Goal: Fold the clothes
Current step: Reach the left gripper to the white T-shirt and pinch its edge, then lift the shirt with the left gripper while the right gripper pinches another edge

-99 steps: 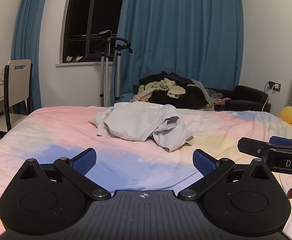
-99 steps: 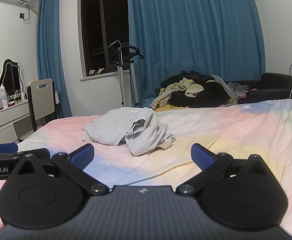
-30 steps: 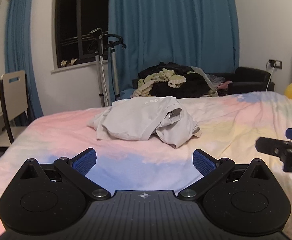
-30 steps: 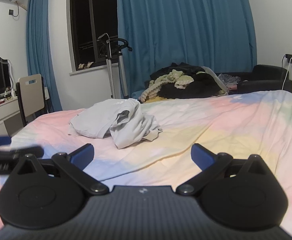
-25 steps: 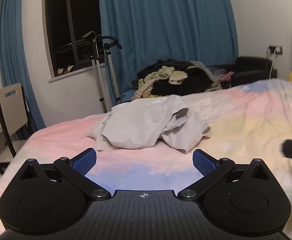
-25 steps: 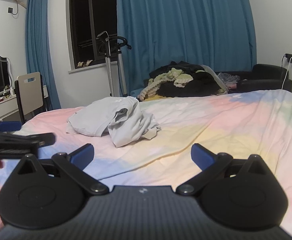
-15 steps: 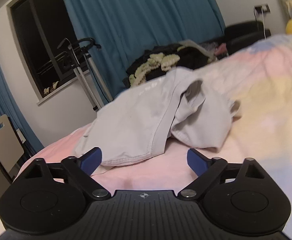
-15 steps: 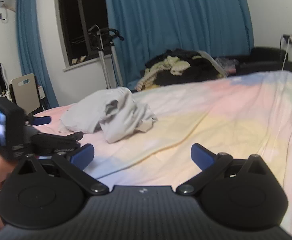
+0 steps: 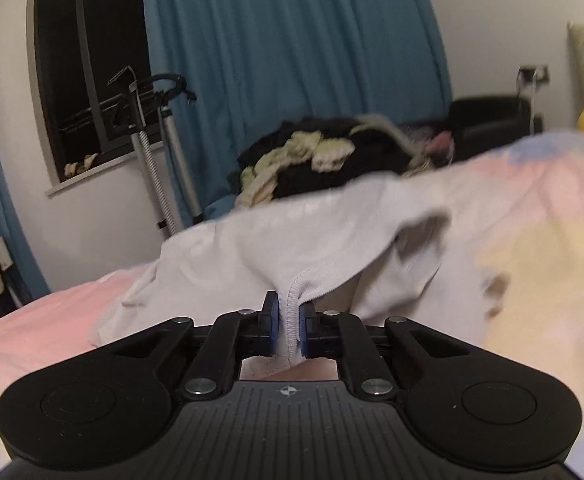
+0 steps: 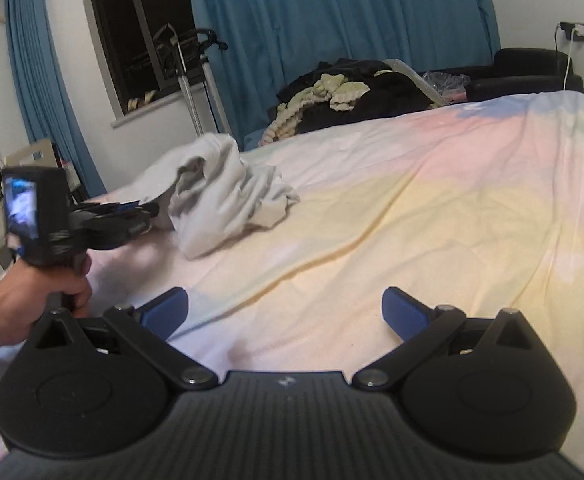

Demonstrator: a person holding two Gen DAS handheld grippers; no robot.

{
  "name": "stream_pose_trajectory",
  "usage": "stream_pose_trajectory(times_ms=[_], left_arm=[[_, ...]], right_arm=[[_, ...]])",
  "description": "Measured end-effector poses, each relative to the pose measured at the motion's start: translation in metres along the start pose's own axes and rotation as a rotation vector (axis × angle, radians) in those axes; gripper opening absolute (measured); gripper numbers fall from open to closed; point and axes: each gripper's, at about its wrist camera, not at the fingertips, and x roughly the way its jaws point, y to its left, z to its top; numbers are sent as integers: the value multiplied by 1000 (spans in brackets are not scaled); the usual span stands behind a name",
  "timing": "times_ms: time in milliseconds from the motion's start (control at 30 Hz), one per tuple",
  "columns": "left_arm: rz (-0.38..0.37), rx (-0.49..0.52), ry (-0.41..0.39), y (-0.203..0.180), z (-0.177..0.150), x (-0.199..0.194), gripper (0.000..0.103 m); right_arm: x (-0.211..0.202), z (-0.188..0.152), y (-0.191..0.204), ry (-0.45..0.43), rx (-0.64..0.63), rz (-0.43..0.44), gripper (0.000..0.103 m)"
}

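Grey garment (image 9: 292,248) lies crumpled on the pastel bed (image 10: 412,200), at ten o'clock from our right tongs (image 10: 286,308), which stand apart over bare sheet. Our left tongs (image 9: 289,328) have just been closing and now clamp its ribbed hem.

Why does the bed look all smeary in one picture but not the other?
Left wrist view: the gray garment and bedsheet are smeared, while the left gripper, just closed on the ribbed hem, stays sharp. Right wrist view: crisper, curtain bowed by the fisheye, window dark.
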Motion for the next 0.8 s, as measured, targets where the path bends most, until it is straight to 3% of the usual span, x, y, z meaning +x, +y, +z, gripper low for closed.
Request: stream_pose_trajectory(times_ms=[167, 267, 433, 700, 800], left_arm=[[-69, -85, -71, 16, 40, -73, 10], [-90, -79, -104, 18, 59, -122, 10], [-105, -87, -209, 19, 83, -214, 10], [-187, -242, -287, 9, 84, -331, 10], [-218, -295, -307, 1, 72, -349, 10]], right_arm=[[-13, 2, -1, -48, -1, 33, 103], [-20, 1, 6, -59, -26, 60, 103], [-52, 7, 27, -118, -57, 197, 103], [-131, -8, 101, -271, -391, 366, 102], [-150, -18, 126, -309, -496, 357, 95]])
